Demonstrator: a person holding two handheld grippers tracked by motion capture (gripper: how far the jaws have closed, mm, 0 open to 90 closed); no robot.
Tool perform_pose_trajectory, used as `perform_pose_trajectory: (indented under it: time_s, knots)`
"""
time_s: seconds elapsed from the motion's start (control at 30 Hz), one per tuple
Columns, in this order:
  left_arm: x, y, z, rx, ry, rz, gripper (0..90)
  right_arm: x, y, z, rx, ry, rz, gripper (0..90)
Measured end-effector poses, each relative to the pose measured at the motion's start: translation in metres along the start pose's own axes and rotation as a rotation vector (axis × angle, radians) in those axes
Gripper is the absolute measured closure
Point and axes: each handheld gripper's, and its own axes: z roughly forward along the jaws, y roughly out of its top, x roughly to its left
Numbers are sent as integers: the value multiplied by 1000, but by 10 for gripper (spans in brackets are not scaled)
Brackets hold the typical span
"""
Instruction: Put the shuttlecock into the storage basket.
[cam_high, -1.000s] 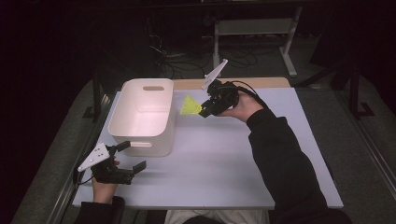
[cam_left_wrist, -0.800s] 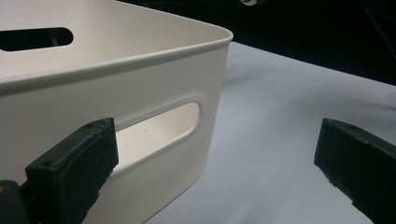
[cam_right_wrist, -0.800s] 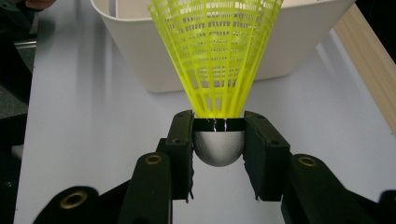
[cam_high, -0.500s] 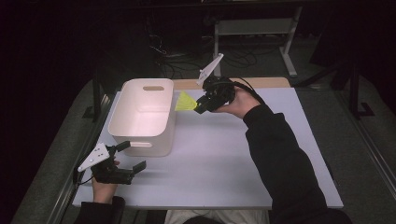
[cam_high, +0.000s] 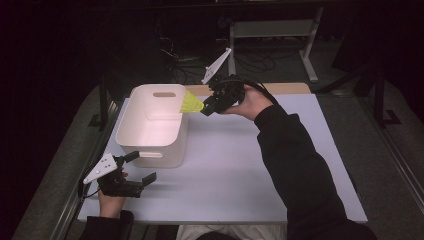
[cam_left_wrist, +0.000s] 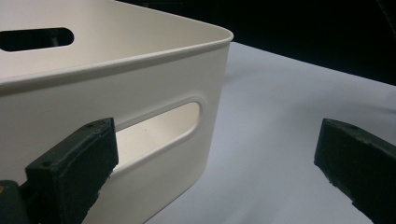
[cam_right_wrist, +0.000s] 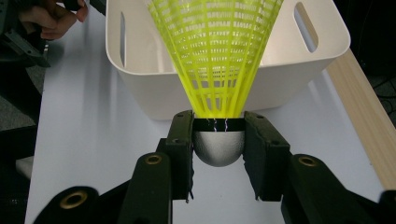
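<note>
A yellow shuttlecock with a silver-grey cork is clamped by its base in my right gripper. In the high view the shuttlecock hangs just over the right rim of a white plastic bin, with the right gripper held above the table beside that rim. The bin lies directly ahead of the right gripper and looks empty. My left gripper rests open at the table's near left corner, by the bin's front wall with its handle slot.
The white table top spreads to the right of the bin. A wooden strip runs along the table's far edge. A metal stand and cables sit on the dark floor behind.
My right gripper has carried the shuttlecock leftward and slightly up, from over the table to the bin's right rim. The left gripper has stayed put.
</note>
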Motion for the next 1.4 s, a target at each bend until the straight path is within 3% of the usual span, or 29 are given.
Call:
perform_pose_trajectory:
  time_s: [0.5,1.4]
  knots:
    - [0,0,0,0,-1,1,0,4,24,9,17,3,-44,641]
    - [0,0,-1,-3,-1,-1,0,2,46,32,12,40,-46,641]
